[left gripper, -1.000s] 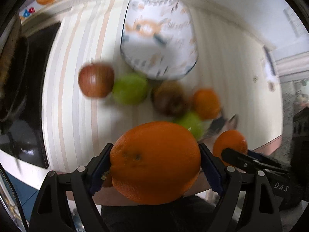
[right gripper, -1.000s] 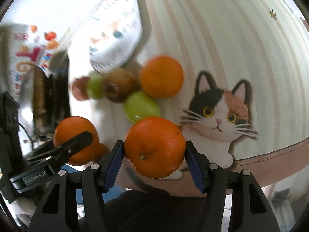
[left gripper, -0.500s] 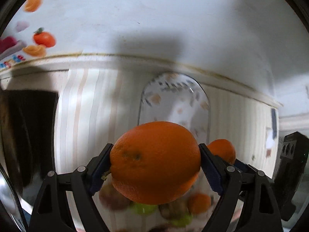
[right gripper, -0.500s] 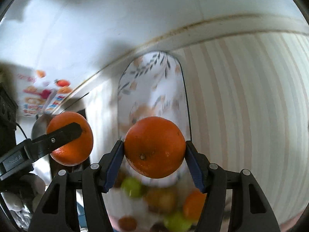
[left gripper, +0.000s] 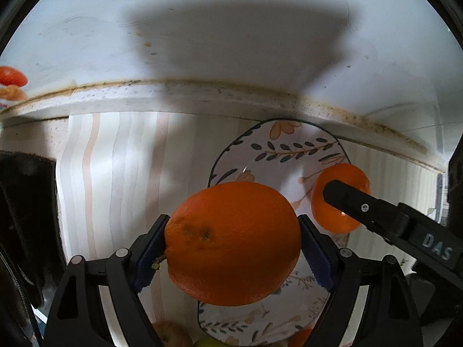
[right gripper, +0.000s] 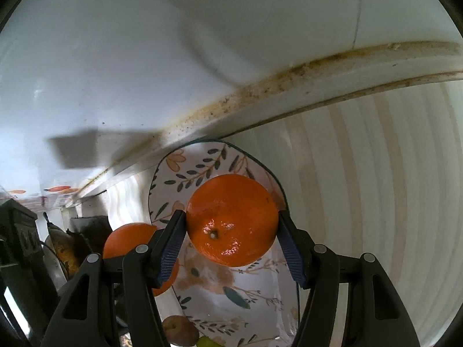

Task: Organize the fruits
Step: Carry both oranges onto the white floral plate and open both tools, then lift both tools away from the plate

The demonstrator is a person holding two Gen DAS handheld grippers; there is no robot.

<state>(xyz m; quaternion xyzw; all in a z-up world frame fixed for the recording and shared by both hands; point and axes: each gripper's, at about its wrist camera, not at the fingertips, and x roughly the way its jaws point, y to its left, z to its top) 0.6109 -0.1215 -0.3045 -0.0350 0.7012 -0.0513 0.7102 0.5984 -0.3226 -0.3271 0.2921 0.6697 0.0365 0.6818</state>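
My left gripper (left gripper: 233, 248) is shut on a large orange (left gripper: 233, 243), hanging over the near half of a floral plate (left gripper: 277, 153). The right gripper's black finger and its smaller orange (left gripper: 332, 222) show at the right of the left wrist view, over the plate's right side. In the right wrist view my right gripper (right gripper: 231, 240) is shut on that glossy orange (right gripper: 231, 228), above the same plate (right gripper: 202, 170). The left-hand orange (right gripper: 127, 238) peeks out at the lower left there, behind my finger.
The plate lies on a striped cloth (left gripper: 115, 173) close to the stained wall edge (left gripper: 173, 92). A brownish apple (right gripper: 179, 331) and a green fruit (right gripper: 207, 341) lie by the plate's near end. Dark objects (left gripper: 23, 217) stand at the left.
Both grippers, each carrying its orange, have travelled from over the fruit pile toward the wall. They now hang over the floral plate, and the loose fruit has slid to the bottom edge.
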